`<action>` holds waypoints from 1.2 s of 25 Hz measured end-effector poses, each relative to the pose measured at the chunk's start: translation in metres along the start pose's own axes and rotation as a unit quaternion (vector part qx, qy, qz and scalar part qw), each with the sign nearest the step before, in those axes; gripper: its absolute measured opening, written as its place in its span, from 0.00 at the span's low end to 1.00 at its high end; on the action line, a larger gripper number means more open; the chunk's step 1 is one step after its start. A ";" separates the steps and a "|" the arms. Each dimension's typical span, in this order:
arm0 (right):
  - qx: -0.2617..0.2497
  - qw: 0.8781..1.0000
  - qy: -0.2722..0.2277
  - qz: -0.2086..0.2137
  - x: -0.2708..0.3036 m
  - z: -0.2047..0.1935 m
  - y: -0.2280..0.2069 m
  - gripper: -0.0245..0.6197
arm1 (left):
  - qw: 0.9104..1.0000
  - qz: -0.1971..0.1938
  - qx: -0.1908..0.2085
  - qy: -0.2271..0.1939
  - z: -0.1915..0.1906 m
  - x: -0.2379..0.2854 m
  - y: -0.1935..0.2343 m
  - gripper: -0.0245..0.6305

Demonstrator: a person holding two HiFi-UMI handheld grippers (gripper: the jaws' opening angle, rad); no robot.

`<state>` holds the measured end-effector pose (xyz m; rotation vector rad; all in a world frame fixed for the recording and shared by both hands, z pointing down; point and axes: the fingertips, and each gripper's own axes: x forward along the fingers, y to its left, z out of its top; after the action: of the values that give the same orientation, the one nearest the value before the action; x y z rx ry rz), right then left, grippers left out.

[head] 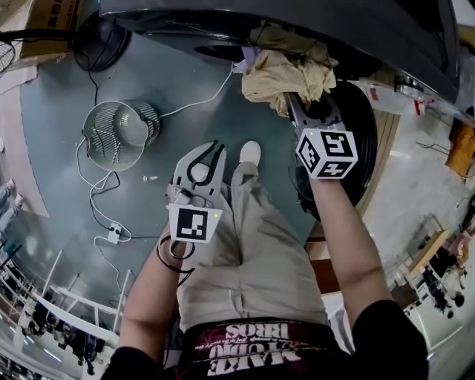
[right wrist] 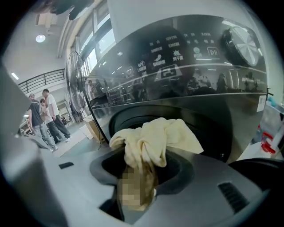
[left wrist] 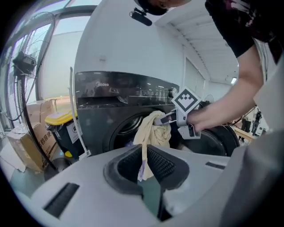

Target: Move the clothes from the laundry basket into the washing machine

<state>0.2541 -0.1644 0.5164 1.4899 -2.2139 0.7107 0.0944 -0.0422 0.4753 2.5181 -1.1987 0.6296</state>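
My right gripper (head: 295, 100) is shut on a bunched cream cloth (head: 286, 67) at the washing machine's (head: 223, 22) round opening (right wrist: 133, 122). In the right gripper view the cloth (right wrist: 155, 137) fills the space between the jaws and drapes over them. The left gripper view shows the same cloth (left wrist: 155, 131) hanging from that gripper (left wrist: 171, 117) before the drum. My left gripper (head: 214, 152) hangs lower, over the floor by the person's shoe. Its jaws stand together but for a thin slit, with nothing in them (left wrist: 144, 157). The wire laundry basket (head: 119, 133) stands on the floor to the left, a pale item inside it.
The machine's dark round door (head: 364, 133) hangs open at the right, beside my right arm. A power strip (head: 113, 234) and cables lie on the floor near the basket. A fan (head: 100, 41), cardboard boxes (left wrist: 26, 142) and a yellow-lidded bin (left wrist: 60, 119) stand left of the machine.
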 end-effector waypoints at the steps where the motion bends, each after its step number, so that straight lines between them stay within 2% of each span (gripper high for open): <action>1: 0.001 1.000 0.001 0.000 0.005 -0.002 -0.001 0.33 | 1.000 0.004 -0.002 -0.005 0.004 0.000 0.003 0.09; 6: 0.007 1.000 -0.002 -0.018 0.041 -0.019 -0.014 0.33 | 1.000 -0.002 -0.001 -0.004 0.006 0.004 0.001 0.09; 11: -0.012 0.995 -0.071 -0.070 0.099 0.001 -0.058 0.36 | 1.000 -0.026 -0.010 0.013 -0.011 -0.001 -0.014 0.09; 12: -0.020 0.994 -0.076 -0.070 0.112 0.002 -0.065 0.41 | 0.999 -0.034 -0.012 0.019 -0.015 -0.003 -0.019 0.09; 13: -0.027 0.995 -0.069 -0.063 0.126 -0.001 -0.069 0.55 | 0.999 -0.041 -0.016 0.027 -0.020 -0.006 -0.023 0.09; 14: -0.029 0.997 -0.050 -0.054 0.138 -0.009 -0.072 0.75 | 0.998 -0.048 -0.022 0.035 -0.025 -0.009 -0.027 0.09; 15: -0.028 0.998 -0.030 -0.050 0.145 -0.017 -0.076 0.78 | 0.997 -0.054 -0.028 0.041 -0.030 -0.012 -0.031 0.09; 19: -0.056 0.997 0.005 -0.057 0.134 -0.029 -0.079 0.79 | 0.996 -0.066 -0.048 0.048 -0.040 -0.016 -0.041 0.09; 24: -0.090 0.995 0.021 -0.038 0.114 -0.043 -0.056 0.77 | 0.997 -0.058 -0.051 0.029 -0.025 -0.012 -0.035 0.09; 26: -0.093 0.995 0.017 -0.036 0.102 -0.044 -0.047 0.72 | 0.997 -0.051 -0.050 0.015 -0.014 -0.012 -0.029 0.09; 30: -0.093 0.995 -0.005 -0.027 0.073 -0.034 -0.022 0.54 | 0.998 -0.038 -0.058 -0.006 0.003 -0.020 -0.014 0.09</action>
<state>0.2484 -0.2048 0.5898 1.4570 -2.1717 0.4679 0.0950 -0.0212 0.4614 2.4606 -1.1037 0.5132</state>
